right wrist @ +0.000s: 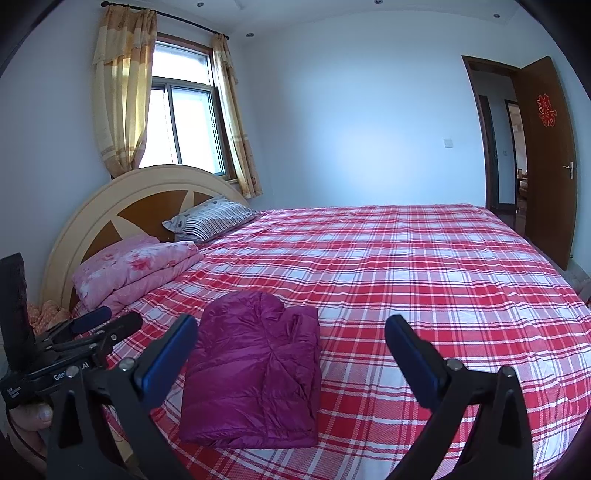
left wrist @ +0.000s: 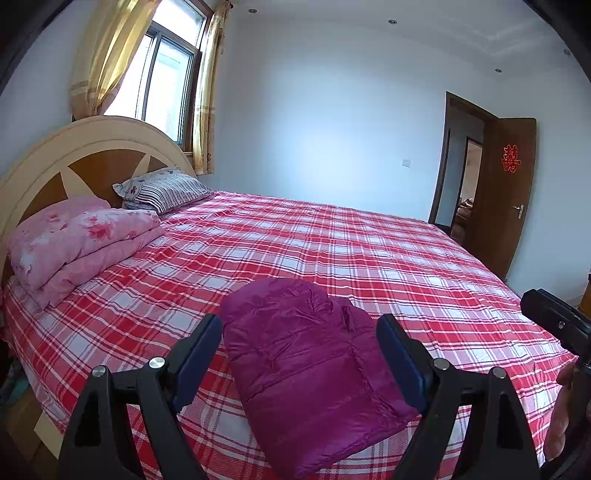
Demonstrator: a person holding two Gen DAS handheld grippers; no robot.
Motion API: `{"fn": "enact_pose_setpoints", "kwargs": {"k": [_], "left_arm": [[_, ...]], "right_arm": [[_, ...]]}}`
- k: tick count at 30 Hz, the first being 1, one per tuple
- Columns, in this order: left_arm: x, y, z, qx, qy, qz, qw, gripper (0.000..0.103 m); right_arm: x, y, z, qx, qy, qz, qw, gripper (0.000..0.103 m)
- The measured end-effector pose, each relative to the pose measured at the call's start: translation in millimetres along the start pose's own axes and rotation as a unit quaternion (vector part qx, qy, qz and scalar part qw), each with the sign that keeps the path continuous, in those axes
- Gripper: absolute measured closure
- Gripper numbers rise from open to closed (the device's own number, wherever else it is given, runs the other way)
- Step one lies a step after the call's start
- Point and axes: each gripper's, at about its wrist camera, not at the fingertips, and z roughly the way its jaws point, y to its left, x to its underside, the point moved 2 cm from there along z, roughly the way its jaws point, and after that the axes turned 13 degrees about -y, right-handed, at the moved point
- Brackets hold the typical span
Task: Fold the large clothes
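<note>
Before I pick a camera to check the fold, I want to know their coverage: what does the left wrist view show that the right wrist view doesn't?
Only the left wrist view shows the right gripper's body at its right edge. Only the right wrist view shows the curtain rod above the window and the left gripper from the side. Both share the folded purple jacket on the checked bed sheet, touched by neither open gripper, the pink quilt, striped pillow and open door.
</note>
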Motion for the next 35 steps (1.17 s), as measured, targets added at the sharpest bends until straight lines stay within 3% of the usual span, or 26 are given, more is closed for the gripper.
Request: {"fn": "enact_pose_setpoints", "kwargs": {"k": [9,11,26,35], "left_arm": [[-0.4,-4.1,-1.4,-0.021,-0.004,0.015,0.9997,0.016],[-1.2,-5.7,-2.8,-0.021,-0.006,0.020,0.9996,0.006],[-0.6,-2.0,0.8,-0.048,-0.009,0.023,0.9985,0.003],[4.1,-1.9,2.3,-0.042,-0.012,0.023,0.9988,0.003]], "right_arm": [[0.1,-2.2,-3.0,0.002,-0.002,0.001,1.000,0.000],[-0.7,-3.6,-4.3,0.003,-0.004,0.004,1.000,0.000],[0.1,-0.6,-5.9,-0.003,-0.006,0.004,1.000,0.000],[6.1,-0.6,-1.3,-0.003,0.007,0.002,1.000,0.000]]}}
